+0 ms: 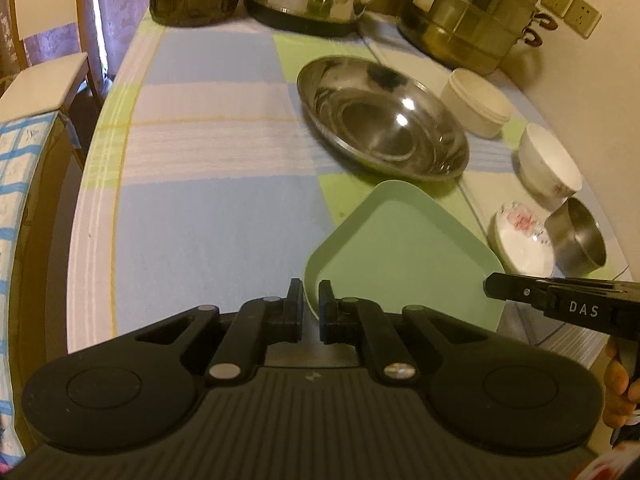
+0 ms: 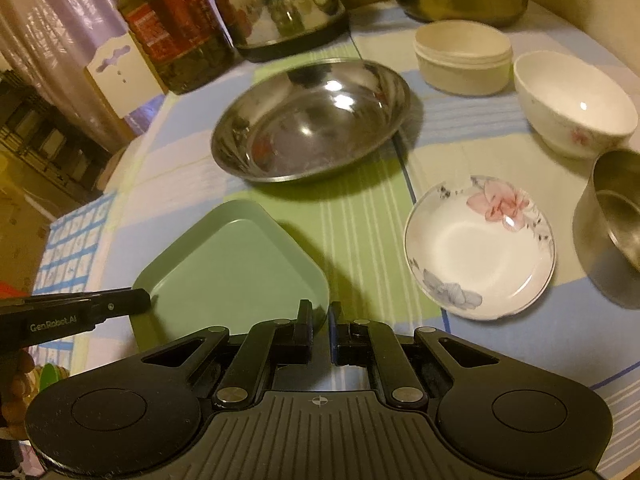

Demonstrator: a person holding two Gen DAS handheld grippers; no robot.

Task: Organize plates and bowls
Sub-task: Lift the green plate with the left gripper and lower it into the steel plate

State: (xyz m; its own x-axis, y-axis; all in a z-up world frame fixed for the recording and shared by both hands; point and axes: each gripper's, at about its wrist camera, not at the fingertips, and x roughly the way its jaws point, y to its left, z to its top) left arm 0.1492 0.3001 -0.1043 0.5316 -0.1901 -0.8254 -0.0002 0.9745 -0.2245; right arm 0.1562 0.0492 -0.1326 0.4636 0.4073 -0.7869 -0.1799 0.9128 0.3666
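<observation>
Both tongs, left (image 1: 310, 300) and right (image 2: 320, 320), pinch opposite rims of green plate (image 2: 236, 264).

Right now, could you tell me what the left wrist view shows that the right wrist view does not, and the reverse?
Only the left wrist view: two wall sockets and a white chair seat.
Only the right wrist view: a dark shelf unit.
Both: the green square plate, gripped at its near edge by the left gripper and the right gripper, plus the steel basin and flowered saucer.
</observation>
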